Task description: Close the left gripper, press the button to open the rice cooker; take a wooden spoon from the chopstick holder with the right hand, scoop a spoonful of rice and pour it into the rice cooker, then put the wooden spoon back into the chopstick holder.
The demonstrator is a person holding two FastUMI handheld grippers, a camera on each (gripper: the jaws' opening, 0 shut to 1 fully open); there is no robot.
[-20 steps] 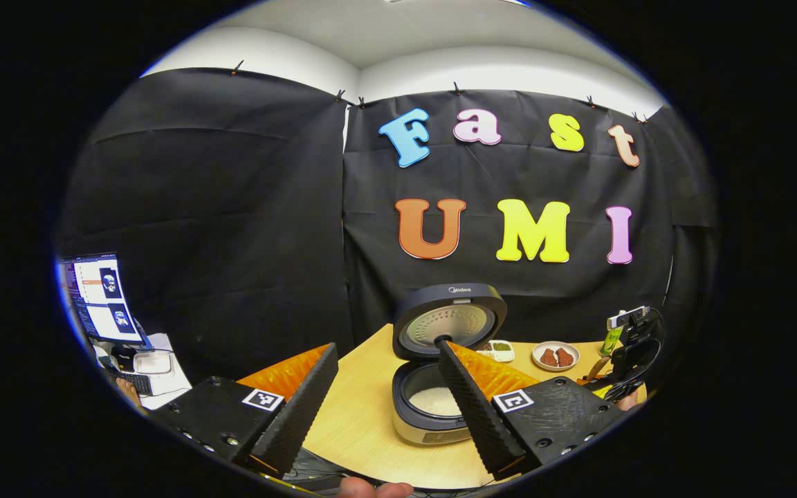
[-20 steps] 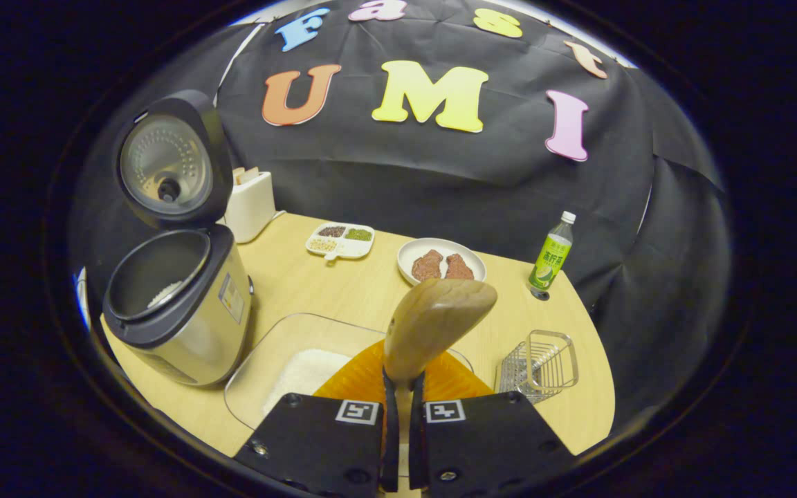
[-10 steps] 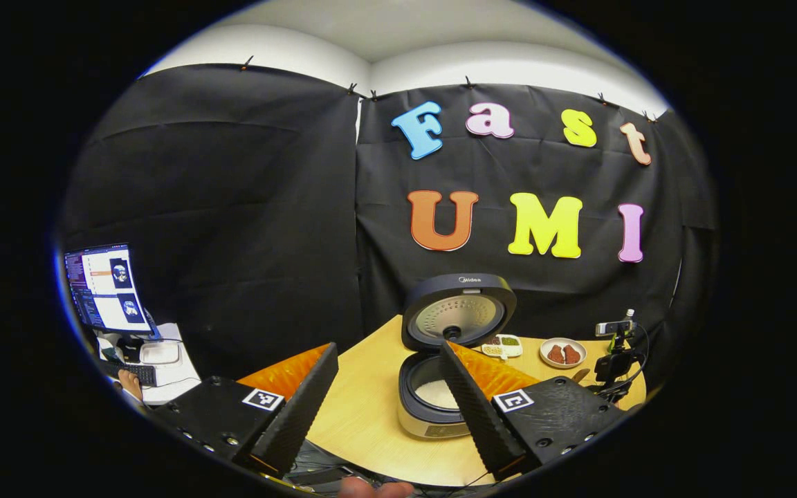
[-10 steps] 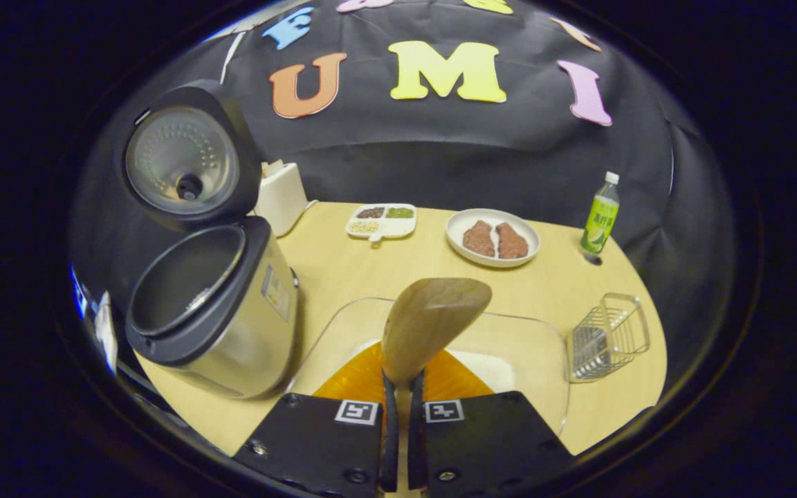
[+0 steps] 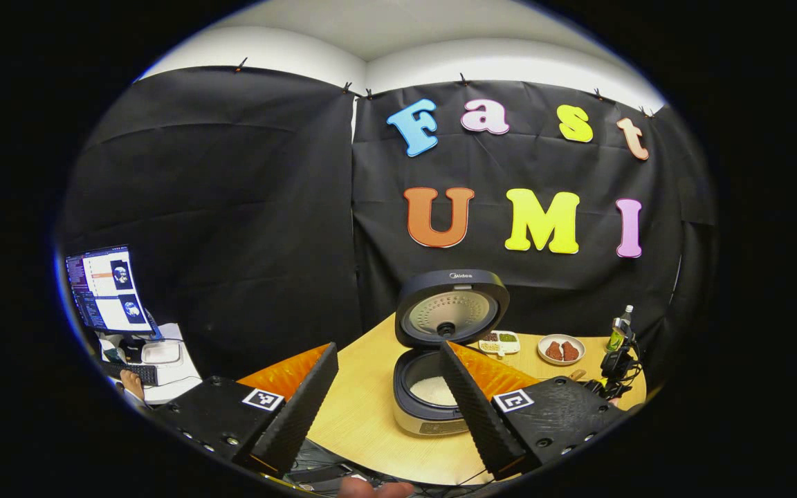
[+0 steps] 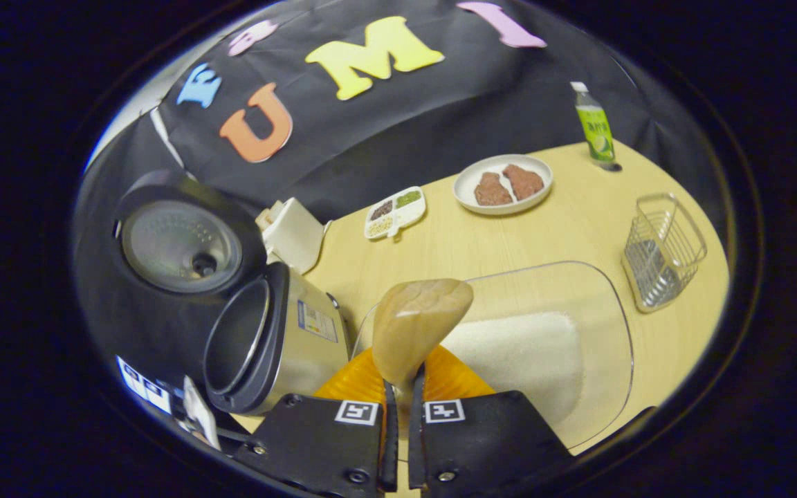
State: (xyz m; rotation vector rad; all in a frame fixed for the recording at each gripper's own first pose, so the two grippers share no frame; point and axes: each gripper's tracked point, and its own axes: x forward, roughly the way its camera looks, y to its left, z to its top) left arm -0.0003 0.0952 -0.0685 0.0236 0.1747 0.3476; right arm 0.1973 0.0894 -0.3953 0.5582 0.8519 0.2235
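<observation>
The rice cooker stands open on the wooden table, its lid upright and white rice in the pot. My left gripper is open and holds nothing, hanging short of the cooker at the table's near edge. My right gripper is shut on the handle of the wooden spoon. The spoon's bowl hangs over the left rim of the glass tray, which holds white rice. The cooker sits just left of the spoon. The wire chopstick holder stands right of the tray.
A plate of brown meat, a divided dish of beans, a green bottle and a white box line the table's back. A laptop sits on a side desk, left. A fingertip shows at the bottom.
My right gripper has rolled and dropped toward the glass tray with the spoon, so the rice now lies just beyond the spoon. The left gripper has stayed open and barely shifted.
</observation>
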